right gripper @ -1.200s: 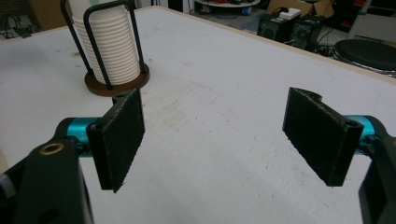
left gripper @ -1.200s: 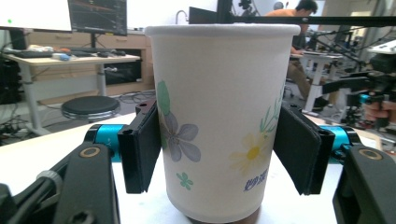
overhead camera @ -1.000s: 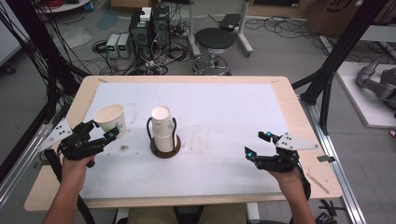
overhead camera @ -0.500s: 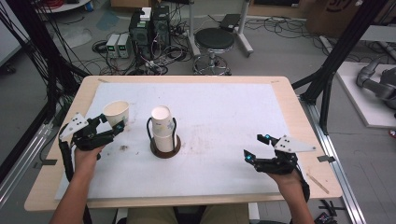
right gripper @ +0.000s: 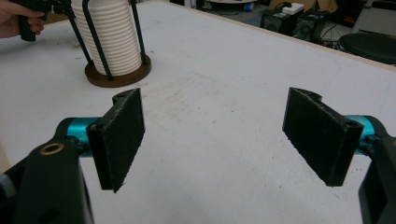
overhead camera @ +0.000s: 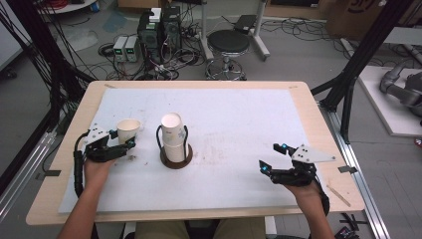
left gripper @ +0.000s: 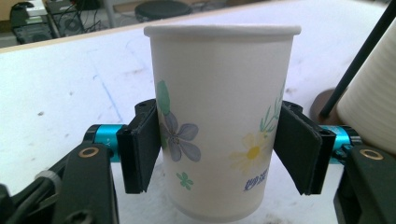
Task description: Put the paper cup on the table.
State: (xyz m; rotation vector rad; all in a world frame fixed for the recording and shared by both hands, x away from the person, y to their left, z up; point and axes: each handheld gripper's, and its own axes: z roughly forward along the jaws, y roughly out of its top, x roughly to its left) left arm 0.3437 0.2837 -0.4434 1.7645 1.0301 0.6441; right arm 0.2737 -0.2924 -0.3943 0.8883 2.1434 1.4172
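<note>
The left gripper is pinching a paper cup at the left side of the table, its jaws pressing on the cup's two sides. In the left gripper view the paper cup is standing upright with its open mouth up, showing printed flowers and green leaves on its white wall, and the black pads are lying flat against it at about mid height. Its base is sitting low over the white sheet that is covering the table; whether it is touching the sheet cannot be told. Just to the right of the cup, a stack of cups is sitting mouth down in a black wire holder with a round brown base, near the cup but apart from it. In the right gripper view the same stack of cups is showing ribbed white rims at the far left, with the person's other hand beyond it. The right gripper is hovering low over the near right part of the table, well apart from the stack, with its jaws spread wide and nothing between them. The person's forearms are coming in from the near edge of the table.
</note>
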